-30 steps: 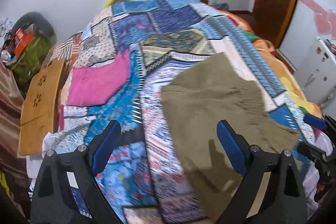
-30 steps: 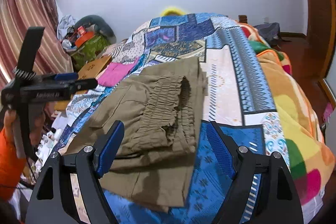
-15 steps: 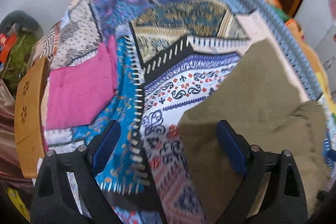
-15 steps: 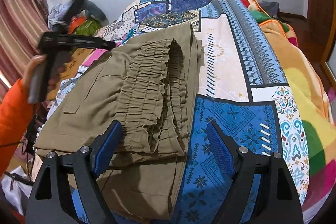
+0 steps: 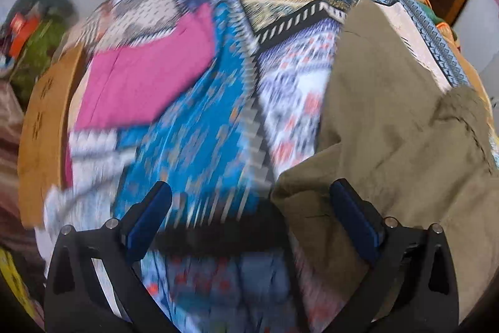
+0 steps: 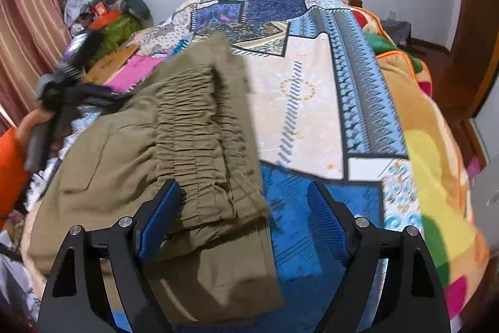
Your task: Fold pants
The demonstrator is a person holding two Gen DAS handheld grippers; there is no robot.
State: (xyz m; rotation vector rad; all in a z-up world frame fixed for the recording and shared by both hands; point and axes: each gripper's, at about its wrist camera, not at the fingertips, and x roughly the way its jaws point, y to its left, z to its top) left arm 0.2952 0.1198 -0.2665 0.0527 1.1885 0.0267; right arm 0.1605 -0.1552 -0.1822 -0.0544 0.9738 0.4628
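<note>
The olive pants [image 6: 174, 152] lie partly folded on the patchwork bed [image 6: 305, 102], gathered waistband doubled on top. The right claw [image 6: 246, 220] hangs wide open at the waistband edge, gripping nothing; the left claw [image 5: 249, 217] is equally spread and empty over the pants' near corner, likely lining up the next fold. A pink cloth [image 5: 146, 83] lies well apart. No containers show clearly.
</note>
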